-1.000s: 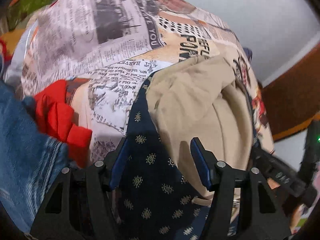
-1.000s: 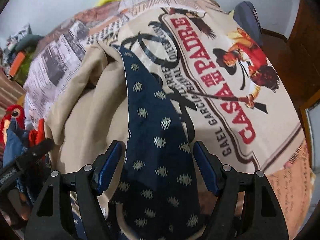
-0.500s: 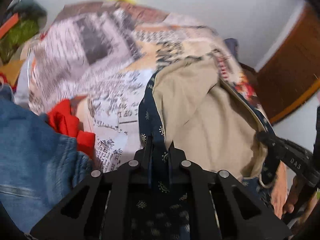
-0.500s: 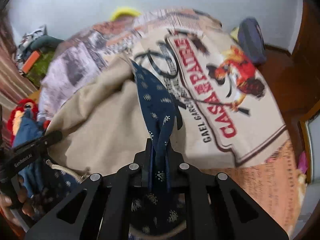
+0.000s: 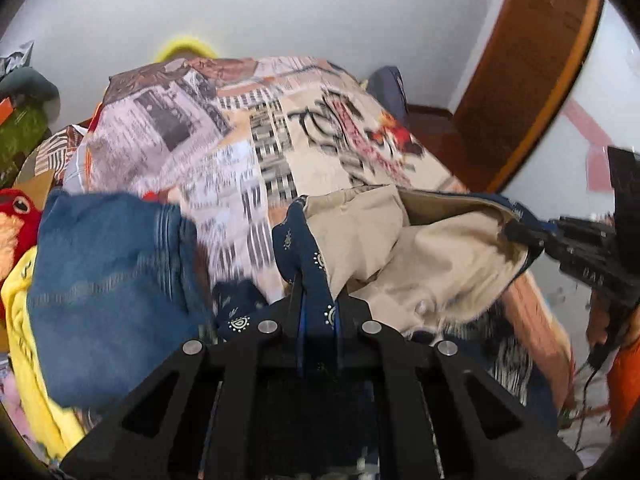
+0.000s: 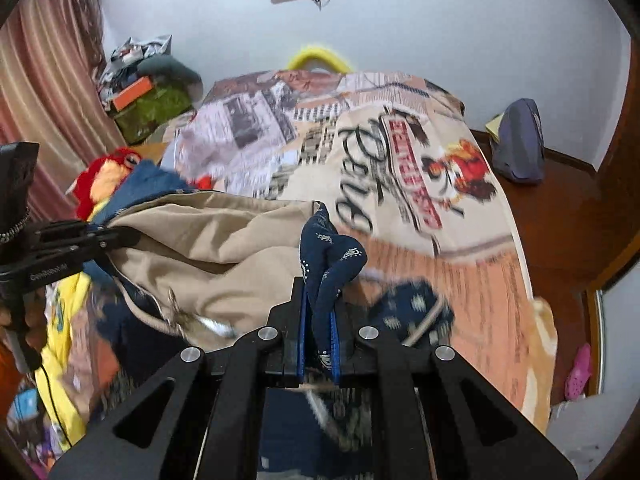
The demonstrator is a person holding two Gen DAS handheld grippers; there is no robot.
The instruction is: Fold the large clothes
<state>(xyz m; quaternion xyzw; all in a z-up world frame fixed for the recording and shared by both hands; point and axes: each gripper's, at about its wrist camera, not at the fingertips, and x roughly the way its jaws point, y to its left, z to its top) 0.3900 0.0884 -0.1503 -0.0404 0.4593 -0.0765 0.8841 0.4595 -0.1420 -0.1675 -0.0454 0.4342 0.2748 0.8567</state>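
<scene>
both the left gripper (image 5: 318,320) and the right gripper (image 6: 318,336) have just clamped tight on the navy hem of the beige-lined garment (image 5: 400,248), whose cloth now hangs between their jaws, lifted off the bed (image 6: 460,272), probably ready for spreading flat before folding.

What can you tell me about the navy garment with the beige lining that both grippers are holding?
The navy garment is soft woven cloth, dark blue with small pale motifs, lined in plain beige. It hangs lifted above the printed bedspread, stretched open between the two tools so the beige inside faces up. The left gripper and the right gripper each have their jaws shut on a bunched navy edge. A pale drawstring dangles from it in the right wrist view.
</scene>
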